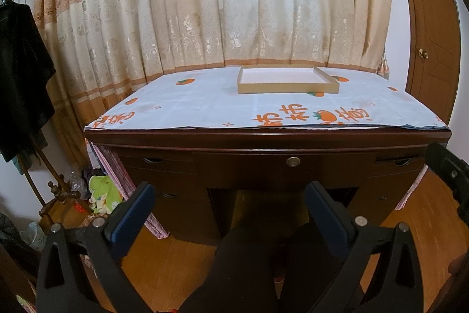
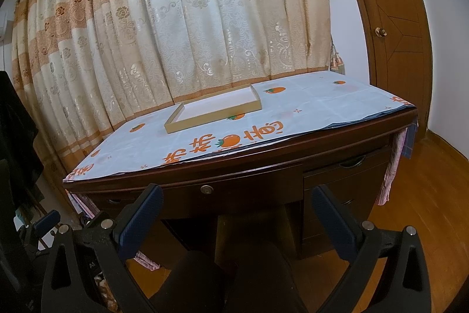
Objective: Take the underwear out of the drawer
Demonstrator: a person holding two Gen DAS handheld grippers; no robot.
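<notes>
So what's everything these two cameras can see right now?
desk: one, dark brown wood, middle, drawers shut
cloth: one, pale blue with orange fruit, covering the desk top
tray: one, tan cardboard, white inside, empty, back of the desk
lock: one, metal, centre drawer
curtain: one, cream and orange, behind the desk
door: one, brown, right
dark garment: one, black, hanging left
legs: dark trousers, below
left gripper: black, blue pads, open
right gripper: same, open

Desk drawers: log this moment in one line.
phase: approach | desk drawers: shut | underwear: unseen | left hand-held gripper: open, empty | right hand-held gripper: open, empty | tray: on desktop
</notes>
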